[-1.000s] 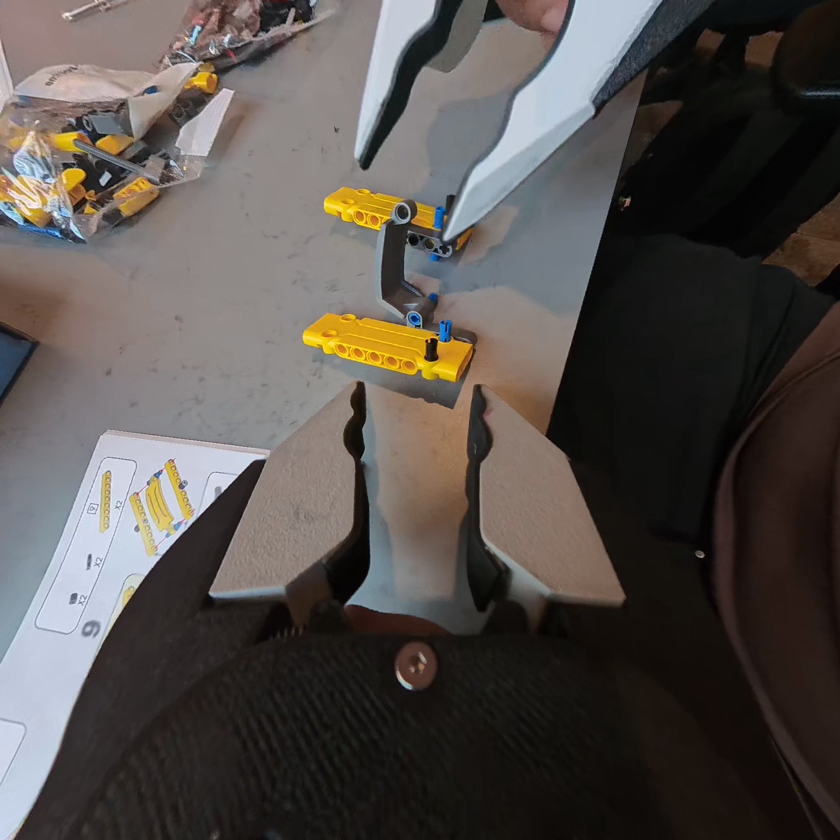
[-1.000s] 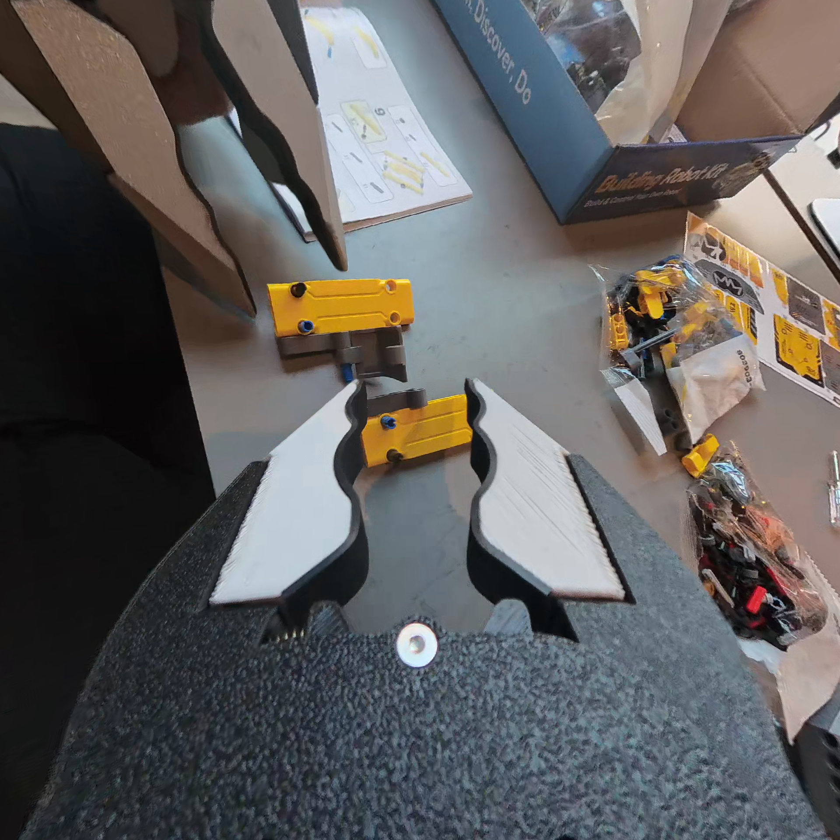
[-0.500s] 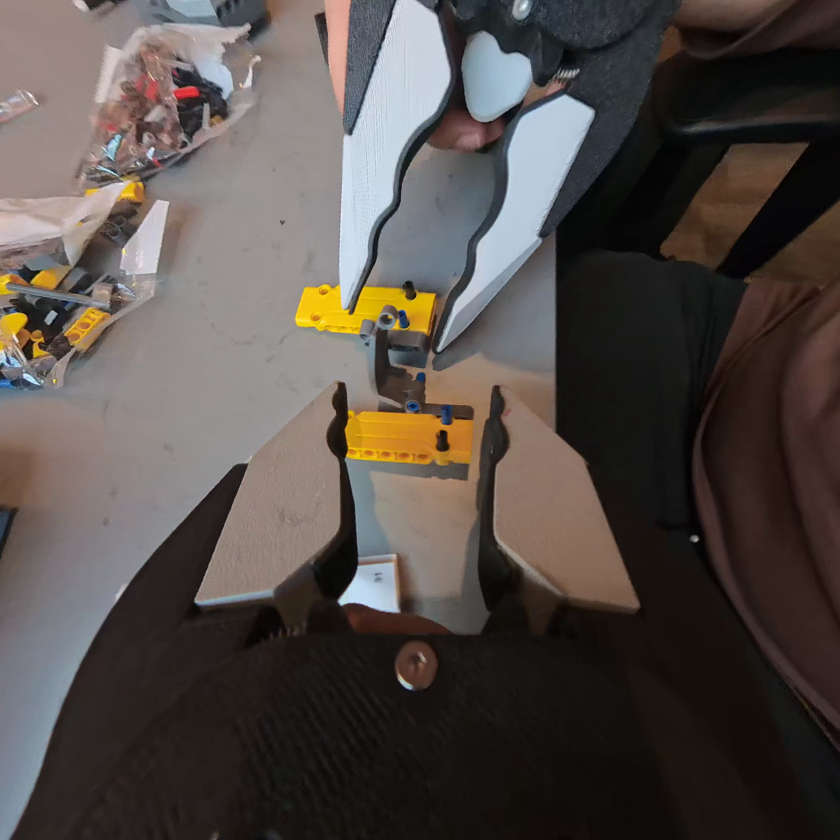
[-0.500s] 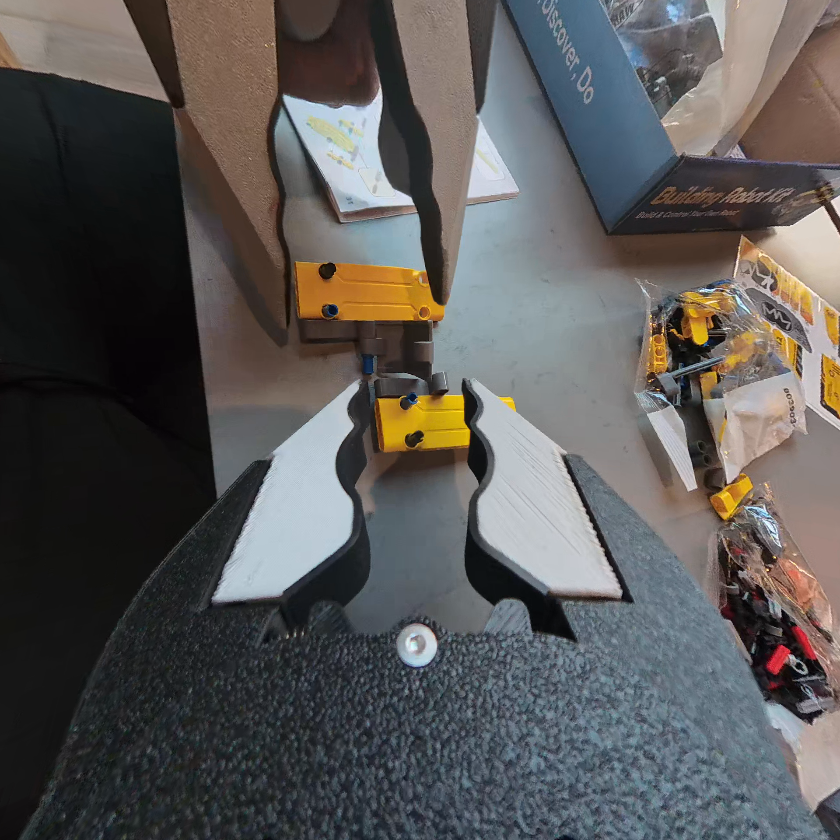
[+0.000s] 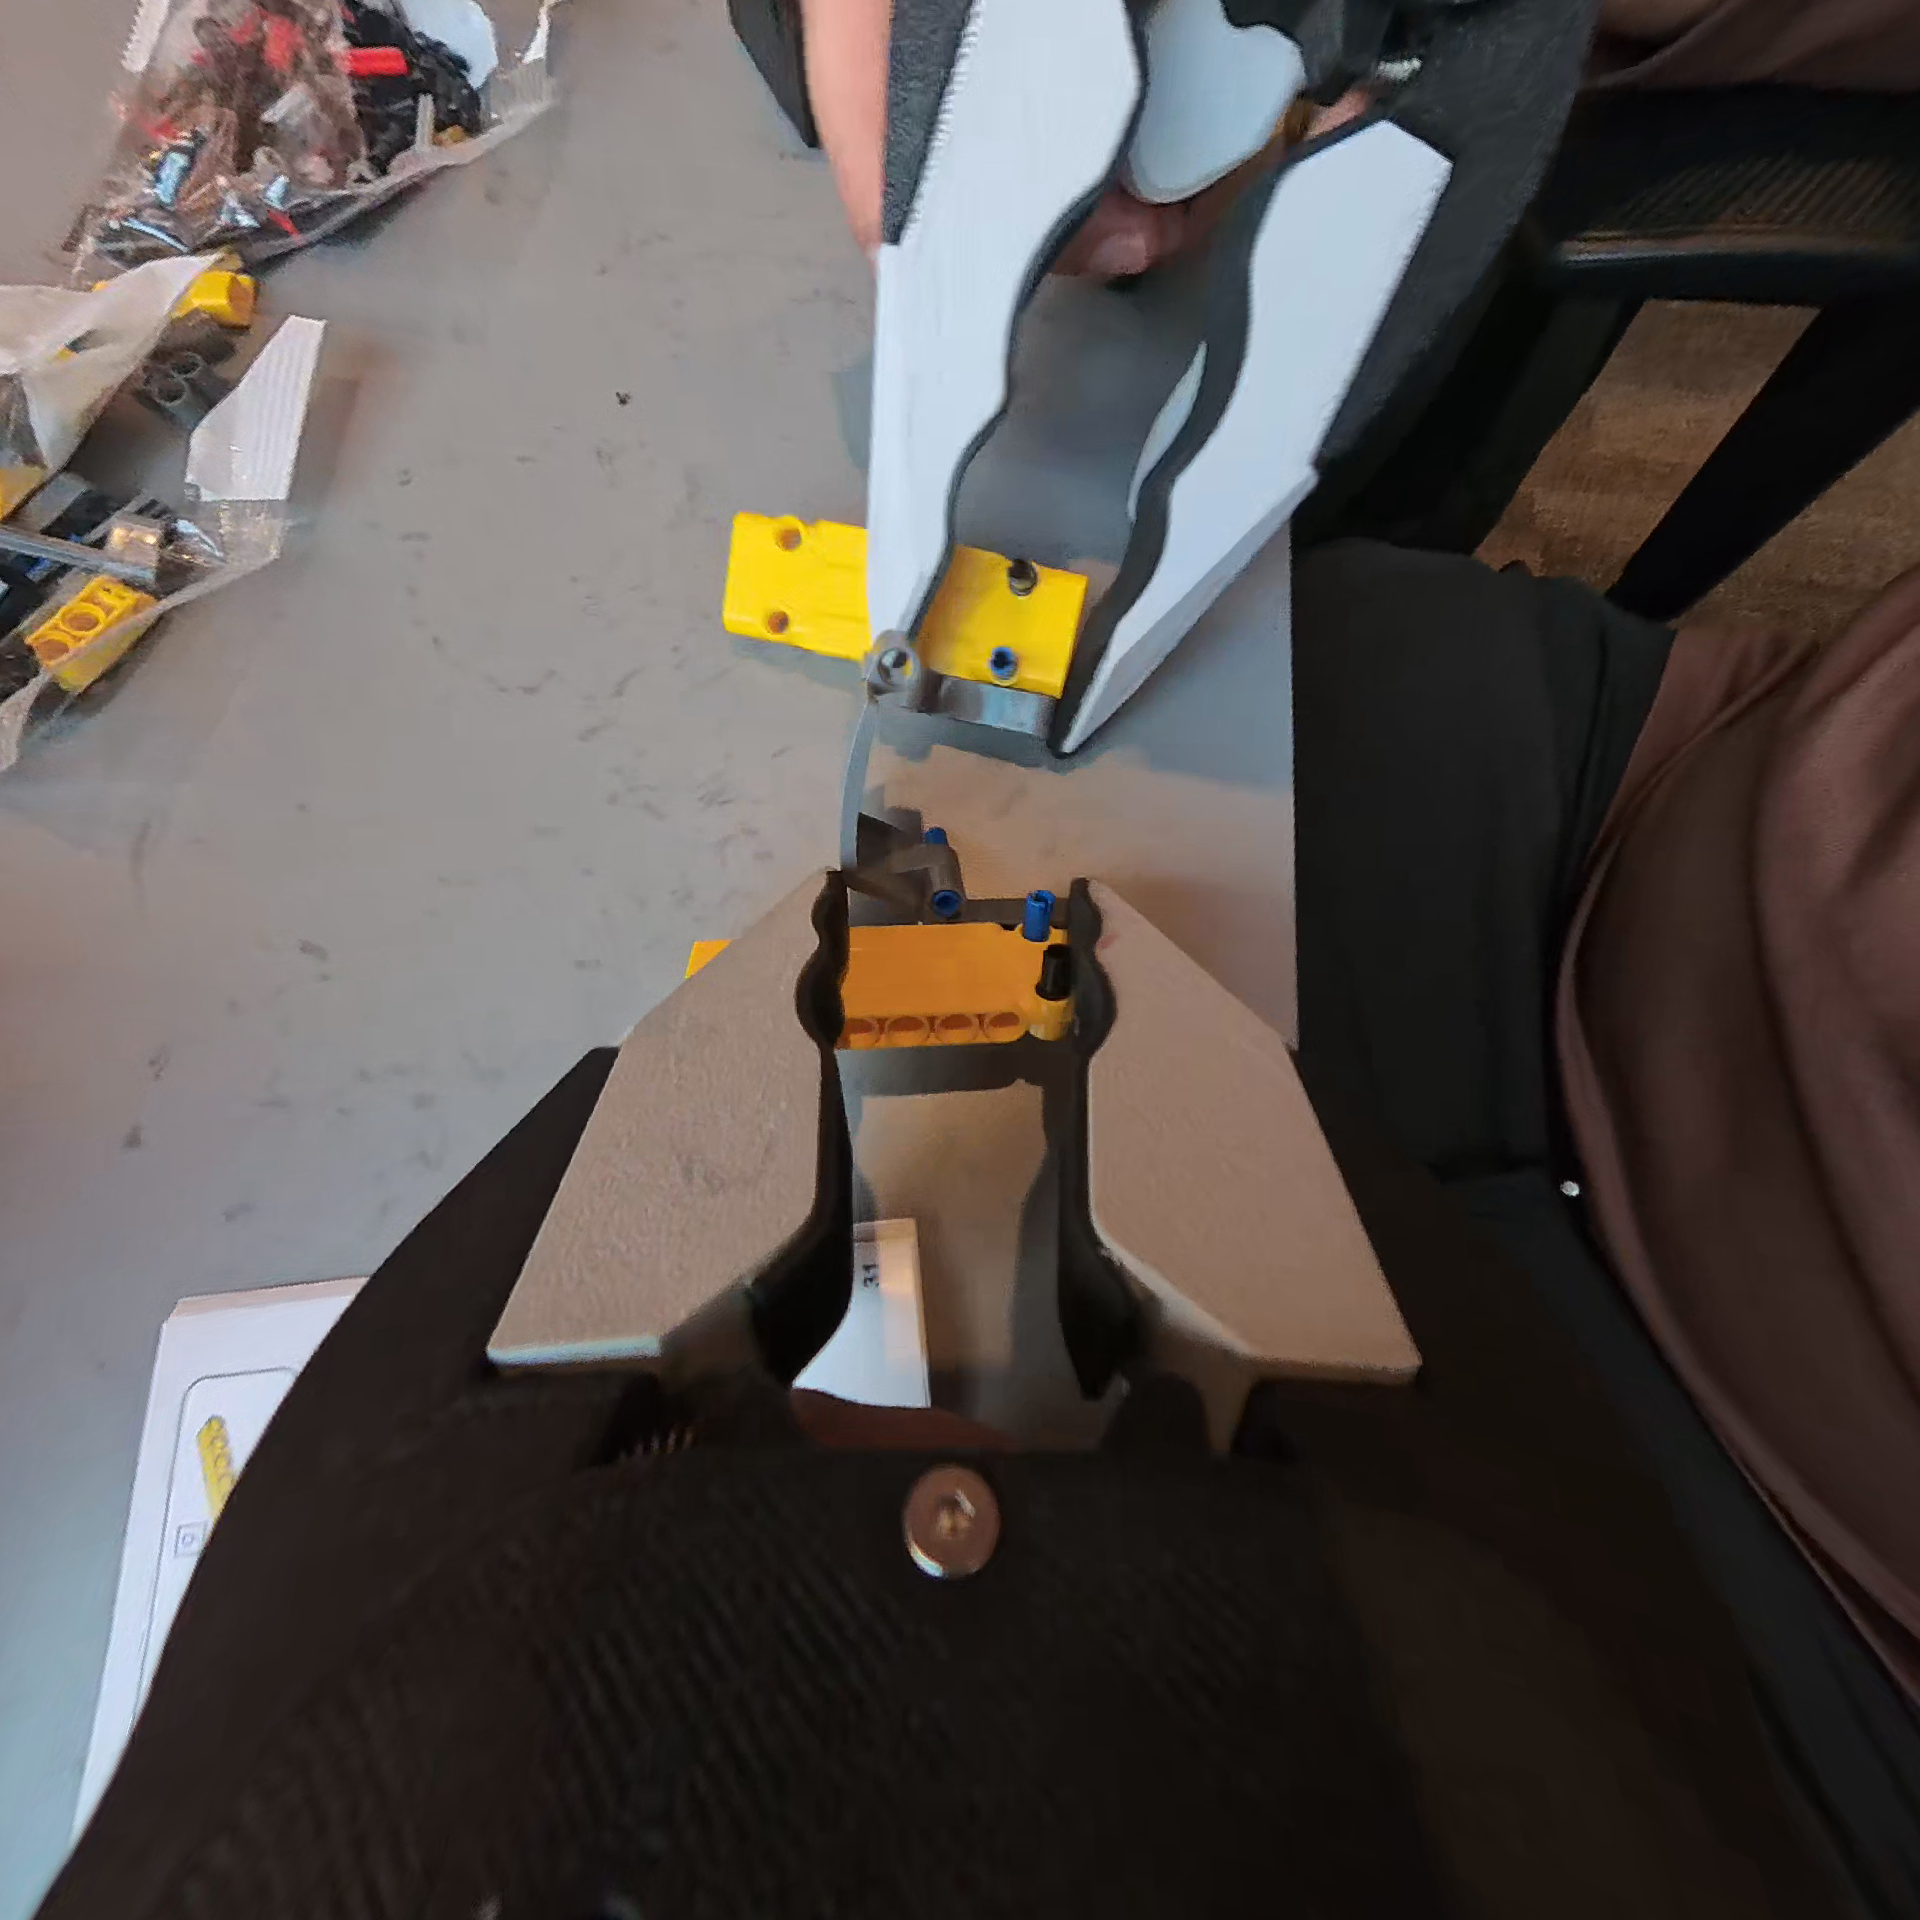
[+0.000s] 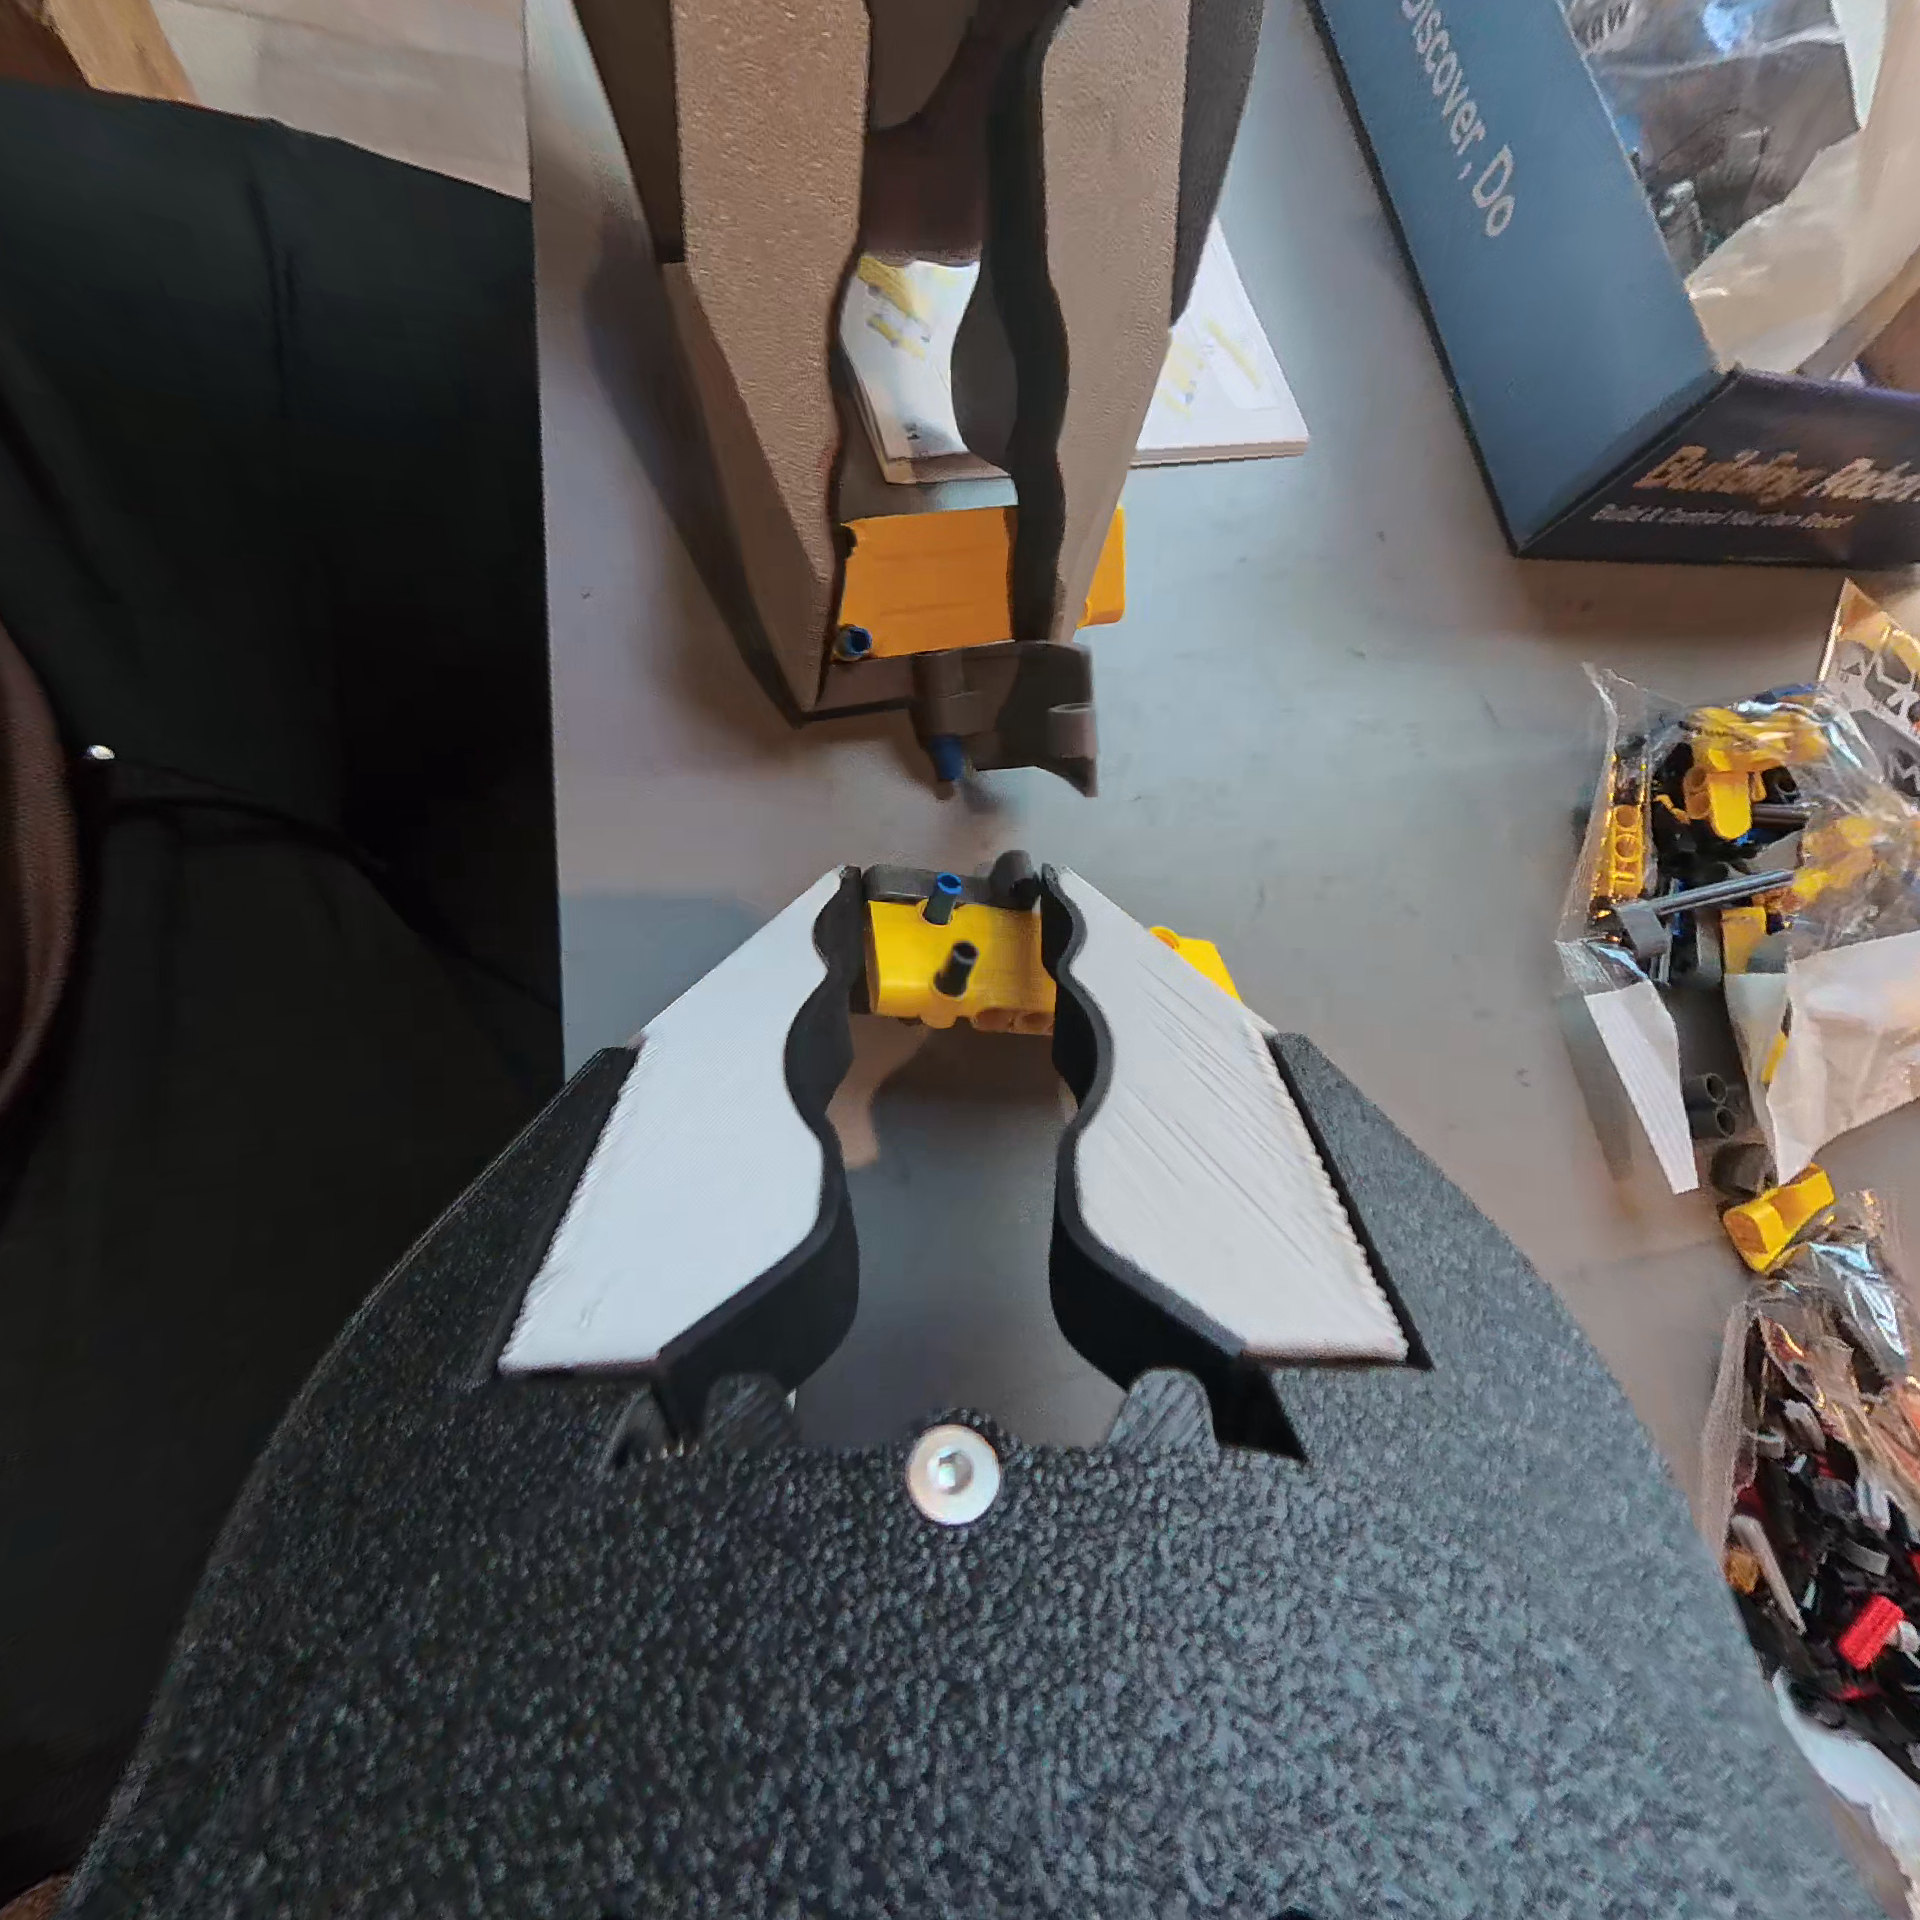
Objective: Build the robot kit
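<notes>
Left hand-held gripper (image 5: 951, 951) straddles yellow beam (image 5: 940, 982); blue box (image 6: 1538, 270) bears print.

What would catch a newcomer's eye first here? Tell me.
Two grippers meet nose to nose at the grey table's edge: the left gripper has its jaws around one yellow panel, the right gripper around the other yellow panel. A grey curved piece stands between the panels. Bags of parts lie farther out.

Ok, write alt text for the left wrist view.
The left tool straddles the near yellow beam of a small yellow-and-grey brick assembly on a grey table. Opposite, the white-fingered right tool straddles the far yellow beam. Bags of parts lie far left.
</notes>
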Motion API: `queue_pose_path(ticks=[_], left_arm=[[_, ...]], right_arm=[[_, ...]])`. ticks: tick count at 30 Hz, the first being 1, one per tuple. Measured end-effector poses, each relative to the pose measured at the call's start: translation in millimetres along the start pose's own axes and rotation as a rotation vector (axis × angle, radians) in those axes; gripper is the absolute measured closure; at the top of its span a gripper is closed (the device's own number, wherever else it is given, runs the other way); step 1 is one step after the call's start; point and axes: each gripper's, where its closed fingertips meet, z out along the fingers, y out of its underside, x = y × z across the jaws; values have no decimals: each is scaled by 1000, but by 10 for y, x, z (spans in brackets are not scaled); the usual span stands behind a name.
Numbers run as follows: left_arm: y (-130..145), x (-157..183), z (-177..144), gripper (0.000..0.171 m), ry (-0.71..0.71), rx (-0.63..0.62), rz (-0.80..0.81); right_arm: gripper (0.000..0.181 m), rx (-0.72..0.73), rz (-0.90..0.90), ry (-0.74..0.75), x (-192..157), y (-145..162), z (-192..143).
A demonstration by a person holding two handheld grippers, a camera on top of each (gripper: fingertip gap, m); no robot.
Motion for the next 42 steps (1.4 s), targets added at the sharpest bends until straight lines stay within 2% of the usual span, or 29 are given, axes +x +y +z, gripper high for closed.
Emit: queue_pose_path(ticks=[6,9,12,18,28,37,42], left_arm=[[-136,98,-75,133,2,104,14],[-98,105,-43,133,-25,76,33],[-164,187,-42,133,-10,110,64],[-160,205,-21,133,1,101,73],[-151,136,-17,133,-18,96,30],[-183,-45,-74,133,-68,141,-90],[-247,-161,-185,134,-121,225,-144]], right_arm=[[148,79,-56,0,-81,-124,-54],[148,67,-57,18,-69,-113,-43],[148,66,-71,18,-102,-126,-35],[148,82,-55,18,-90,-142,-49],[148,87,-28,16,-55,-130,-52],[148,83,-32,38,4,-109,-40],[148,75,-61,41,100,-83,-1]])
